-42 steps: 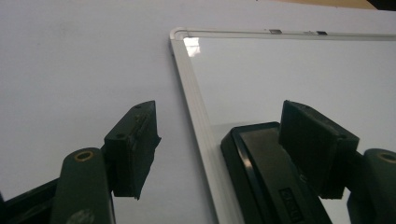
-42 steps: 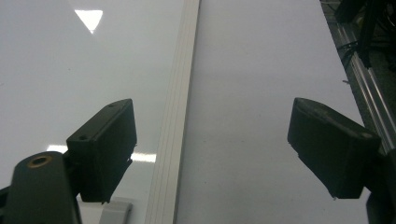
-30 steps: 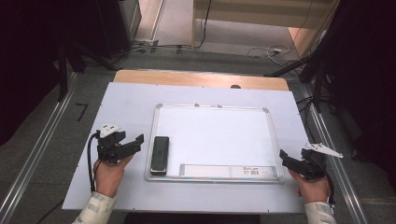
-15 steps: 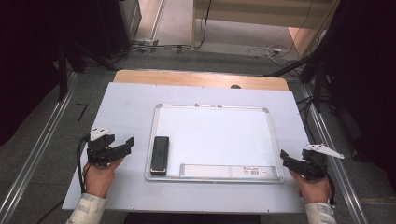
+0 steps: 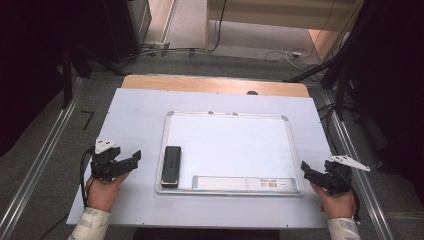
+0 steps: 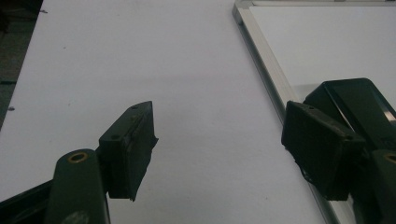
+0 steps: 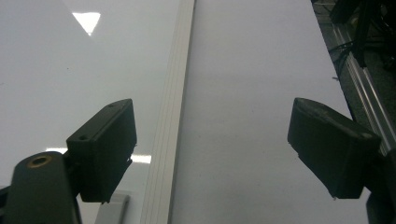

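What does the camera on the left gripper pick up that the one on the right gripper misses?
The left gripper view alone has the black eraser, lying on the whiteboard just past the frame, beside the left gripper's far pad. The right gripper view alone has the metal rail along the table's edge and bright light reflections on the board, seen past the right gripper. Both share the whiteboard's silver frame, the pale table sheet, and a pair of black jaws standing wide apart with nothing between them.
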{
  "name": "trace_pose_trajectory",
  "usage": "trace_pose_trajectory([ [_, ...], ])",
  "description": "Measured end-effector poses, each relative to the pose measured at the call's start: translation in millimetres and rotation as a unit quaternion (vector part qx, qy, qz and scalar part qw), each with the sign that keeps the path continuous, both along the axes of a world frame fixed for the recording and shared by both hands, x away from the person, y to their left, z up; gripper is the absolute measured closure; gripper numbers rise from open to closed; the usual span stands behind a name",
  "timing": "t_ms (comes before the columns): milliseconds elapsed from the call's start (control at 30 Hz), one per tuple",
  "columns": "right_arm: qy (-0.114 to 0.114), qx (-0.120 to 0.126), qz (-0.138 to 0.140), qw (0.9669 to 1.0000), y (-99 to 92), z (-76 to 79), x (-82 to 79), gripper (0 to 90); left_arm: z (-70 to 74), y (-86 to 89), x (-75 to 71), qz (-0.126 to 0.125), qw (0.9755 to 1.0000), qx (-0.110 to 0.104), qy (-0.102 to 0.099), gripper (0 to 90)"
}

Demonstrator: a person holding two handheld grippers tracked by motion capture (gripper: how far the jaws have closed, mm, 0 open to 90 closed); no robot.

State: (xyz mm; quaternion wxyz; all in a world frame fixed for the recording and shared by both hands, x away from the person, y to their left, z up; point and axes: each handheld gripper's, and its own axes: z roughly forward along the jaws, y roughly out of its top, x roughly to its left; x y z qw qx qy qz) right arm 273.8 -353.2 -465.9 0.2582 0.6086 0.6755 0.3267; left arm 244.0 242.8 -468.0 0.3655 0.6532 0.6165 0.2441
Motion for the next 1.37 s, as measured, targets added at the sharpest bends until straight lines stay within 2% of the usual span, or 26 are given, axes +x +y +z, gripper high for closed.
trace_pose_trajectory([
  [867,0.001,-0.001,0.0,1.0,-2.7,-1.0,-0.6,14.3,0.4,12.9,-9.7,0.009,0.9999,-0.006,-0.002,26.1],
  [1367,0.002,-0.001,-0.001,1.0,-2.0,-1.2,-0.5,14.3,-2.2,20.1,-15.2,0.013,0.9999,0.001,0.0,26.1],
])
